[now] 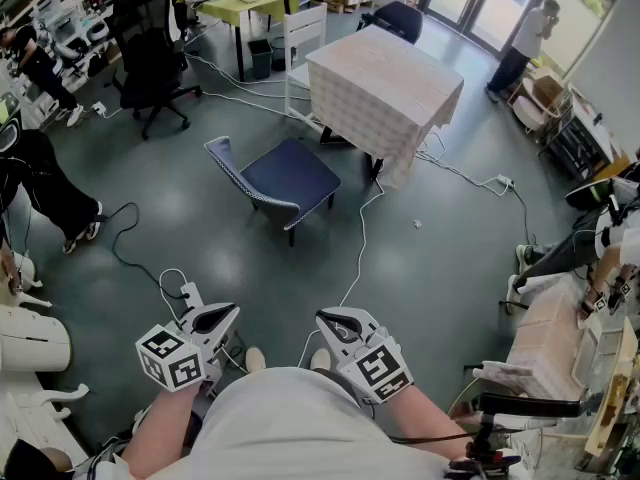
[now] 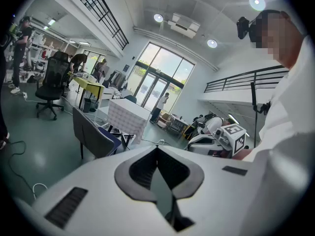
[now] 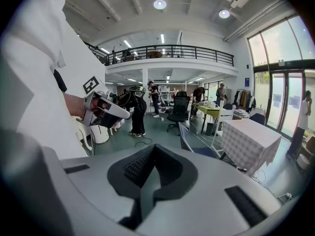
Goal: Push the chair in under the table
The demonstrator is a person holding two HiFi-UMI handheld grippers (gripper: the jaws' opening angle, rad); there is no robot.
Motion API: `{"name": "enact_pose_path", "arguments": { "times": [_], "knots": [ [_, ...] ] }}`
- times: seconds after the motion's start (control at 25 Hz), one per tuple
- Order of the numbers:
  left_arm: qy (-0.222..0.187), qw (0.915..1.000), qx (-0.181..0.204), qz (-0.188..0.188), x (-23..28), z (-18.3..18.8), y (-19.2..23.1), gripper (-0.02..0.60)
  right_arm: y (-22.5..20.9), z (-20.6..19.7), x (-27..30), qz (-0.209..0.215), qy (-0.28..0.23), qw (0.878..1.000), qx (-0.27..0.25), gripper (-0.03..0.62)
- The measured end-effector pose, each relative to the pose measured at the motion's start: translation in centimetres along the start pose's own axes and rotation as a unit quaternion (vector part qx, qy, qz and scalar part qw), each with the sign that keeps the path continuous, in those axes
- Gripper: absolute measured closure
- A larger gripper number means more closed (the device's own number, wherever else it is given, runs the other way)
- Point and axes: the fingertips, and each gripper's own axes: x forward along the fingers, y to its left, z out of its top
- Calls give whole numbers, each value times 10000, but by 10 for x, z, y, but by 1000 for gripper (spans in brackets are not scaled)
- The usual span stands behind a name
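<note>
Item: blue-seated chair with grey patterned back (image 1: pixel 285 178). It stands on open floor, short of the white checked-cloth table (image 1: pixel 385 88), with its seat toward the table. It lies well ahead of you, its back nearer your left gripper (image 1: pixel 226 314). The left gripper and right gripper (image 1: pixel 332 320) both have their jaws pressed together, empty.

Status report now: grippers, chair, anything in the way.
Left gripper and right gripper shut, empty, near body. Chair untouched, standing clear of table. White cable on floor ahead.
</note>
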Motion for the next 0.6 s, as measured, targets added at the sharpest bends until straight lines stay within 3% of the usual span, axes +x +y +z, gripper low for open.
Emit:
{"name": "enact_pose_path", "arguments": {
  "times": [0.6],
  "knots": [
    [9,9998,-49,218,38,1,-20,571,-37,-25,-30,54,-81,9998,151,580]
  ]
}}
